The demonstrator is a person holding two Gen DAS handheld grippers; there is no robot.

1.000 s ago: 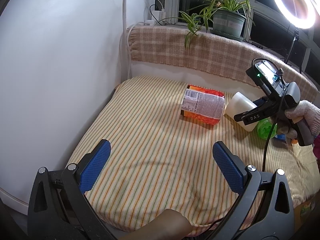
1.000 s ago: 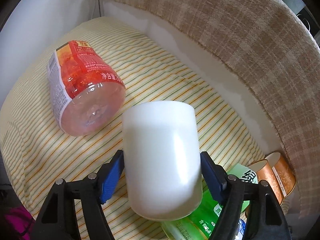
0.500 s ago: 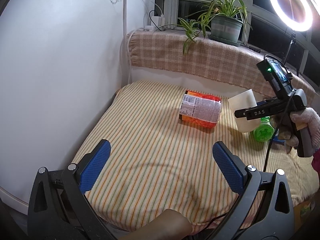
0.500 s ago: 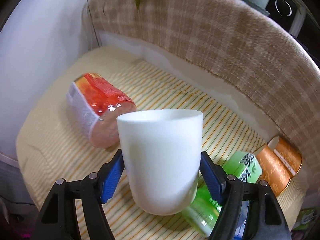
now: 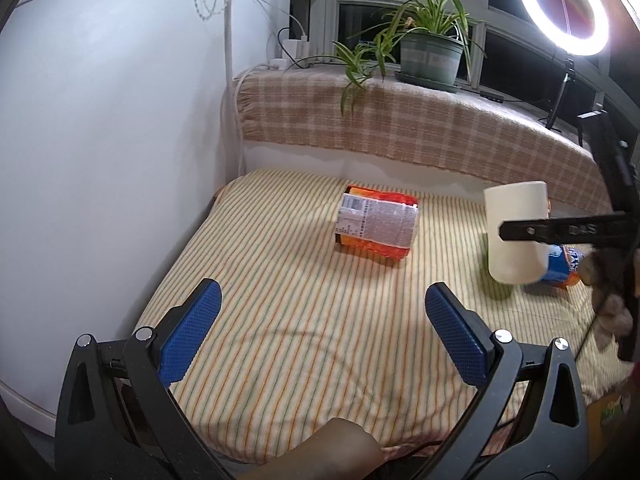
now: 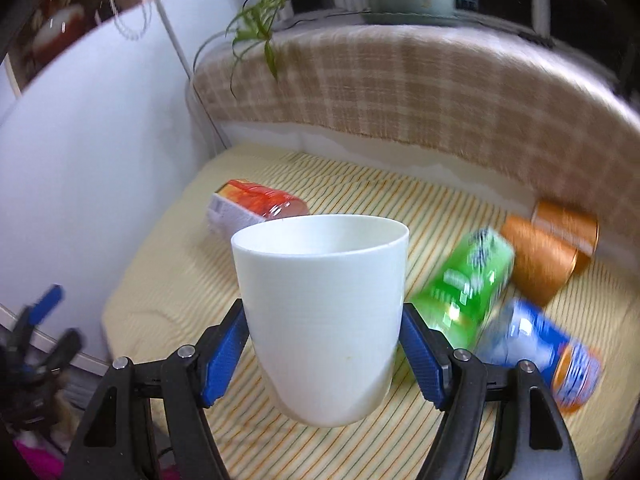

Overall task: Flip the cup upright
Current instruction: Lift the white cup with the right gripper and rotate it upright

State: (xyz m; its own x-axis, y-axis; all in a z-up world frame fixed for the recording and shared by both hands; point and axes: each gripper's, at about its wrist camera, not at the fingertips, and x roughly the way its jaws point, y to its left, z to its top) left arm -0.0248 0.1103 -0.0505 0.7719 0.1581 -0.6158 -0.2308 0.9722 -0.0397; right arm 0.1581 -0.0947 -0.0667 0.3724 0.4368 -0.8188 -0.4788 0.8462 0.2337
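Now the white cup [image 6: 322, 312], clamped in the right gripper's [image 6: 323, 354] jaws, has turned upright; left gripper [image 5: 320, 334] jaws wide.

The white cup [image 6: 322, 316], clamped between the blue pads of the right hand-held gripper [image 6: 324, 354], has turned over in the past second. It first lay tipped with its closed base toward the right wrist camera; now its open rim faces up and the cup stands nearly upright, lifted clear of the striped bed cover [image 6: 168, 280]. From the left wrist view, the cup [image 5: 516, 236] has moved rightward and sits higher, now covering the green bottle that showed beside it before. A blue and orange bottle [image 6: 540, 354] has come into the right wrist view, blurred.
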